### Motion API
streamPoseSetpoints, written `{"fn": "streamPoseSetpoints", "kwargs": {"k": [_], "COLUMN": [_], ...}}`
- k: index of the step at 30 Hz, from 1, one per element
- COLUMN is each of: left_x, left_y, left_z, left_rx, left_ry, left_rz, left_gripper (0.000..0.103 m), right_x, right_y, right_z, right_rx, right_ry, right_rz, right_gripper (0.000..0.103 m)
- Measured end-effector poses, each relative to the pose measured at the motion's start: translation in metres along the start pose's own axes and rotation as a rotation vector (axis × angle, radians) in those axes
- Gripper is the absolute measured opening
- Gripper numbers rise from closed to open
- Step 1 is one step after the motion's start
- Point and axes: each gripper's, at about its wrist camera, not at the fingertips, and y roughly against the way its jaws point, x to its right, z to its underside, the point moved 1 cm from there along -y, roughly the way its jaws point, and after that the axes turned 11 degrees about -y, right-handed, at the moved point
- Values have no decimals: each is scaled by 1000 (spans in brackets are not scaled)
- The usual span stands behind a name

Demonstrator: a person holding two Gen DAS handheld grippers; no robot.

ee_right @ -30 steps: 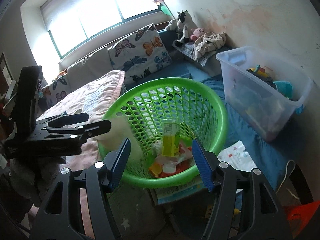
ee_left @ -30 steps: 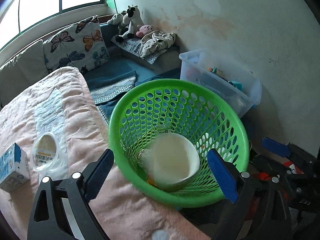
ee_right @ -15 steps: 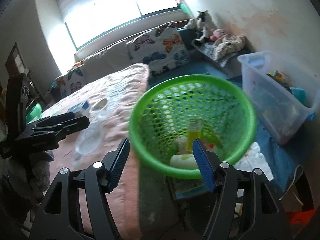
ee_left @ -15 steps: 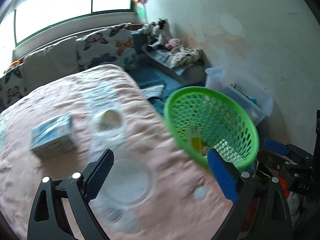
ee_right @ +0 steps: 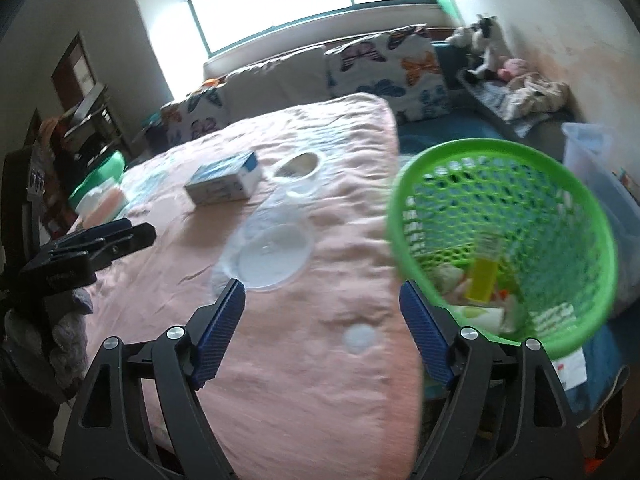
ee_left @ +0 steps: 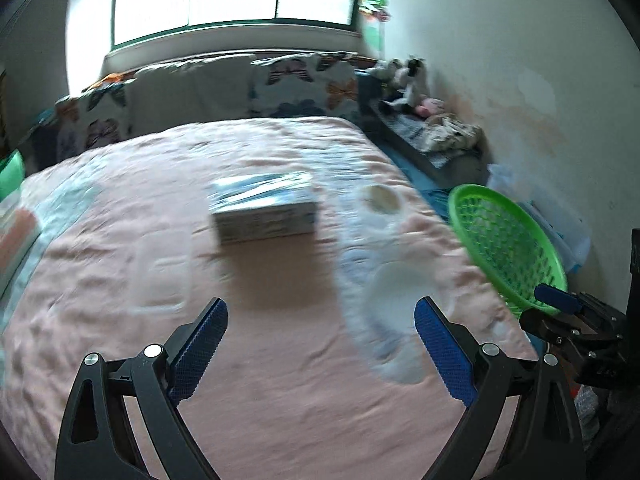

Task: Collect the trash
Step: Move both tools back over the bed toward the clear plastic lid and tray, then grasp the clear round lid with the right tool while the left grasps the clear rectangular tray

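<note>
A green mesh basket (ee_right: 560,184) holds trash, among it a yellow carton (ee_right: 484,276); it stands beside the bed, and shows at the right of the left wrist view (ee_left: 472,204). On the pink blanket lie a blue-white carton (ee_left: 264,208) (ee_right: 224,184), a clear plastic lid (ee_right: 272,260) (ee_left: 400,292) and a clear cup (ee_right: 298,166) (ee_left: 380,198). My left gripper (ee_left: 320,344) is open and empty above the blanket, short of the carton. My right gripper (ee_right: 322,324) is open and empty over the bed edge, left of the basket.
A clear storage bin (ee_right: 596,164) stands behind the basket by the wall. Butterfly pillows (ee_right: 388,68) and soft toys (ee_right: 484,36) line the far side. A green object (ee_right: 100,176) sits at the bed's left edge. A small round white patch (ee_right: 360,338) lies on the blanket.
Both grippers have swung left, away from the basket and over the bed. The white bowl my left gripper held over the basket a second ago is no longer between its fingers.
</note>
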Motion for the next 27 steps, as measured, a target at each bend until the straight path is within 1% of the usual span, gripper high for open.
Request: {"fn": "streamPoseSetpoints", "kwargs": {"k": [1, 2, 3, 5, 6, 9, 11, 16, 22, 27], "left_x": [-8, -15, -21, -33, -38, -49, -55, -68, -84, -94], "left_y": [2, 3, 5, 9, 11, 11, 12, 13, 9, -2], "left_z": [4, 7, 10, 17, 20, 28, 34, 42, 45, 44], "left_rx": [-2, -2, -1, -1, -2, -15, -19, -27, -41, -64], "left_ry": [19, 35, 49, 76, 87, 113, 122, 140, 158, 161], "left_rz": [-9, -17, -23, -34, -38, -48, -52, -63, -84, -95], "left_gripper": [91, 91, 91, 91, 92, 92, 92, 92, 92, 93], "right_x": [-4, -10, -14, -23, -27, -40, -45, -48, -50, -57], "right_y": [-5, -11, -15, -26, -31, -50, -62, -87, -103, -112], "right_z": [1, 0, 1, 1, 1, 1, 1, -2, -4, -5], "right_rx": [-7, -15, -20, -41, -51, -77, -91, -139, -165, -165], "right_ry": [10, 24, 34, 59, 72, 124, 151, 171, 202, 229], "right_rz": [-1, -2, -2, -3, -4, 16, 38, 57, 75, 94], "right_gripper": [81, 85, 86, 87, 89, 90, 91, 91, 92, 93]}}
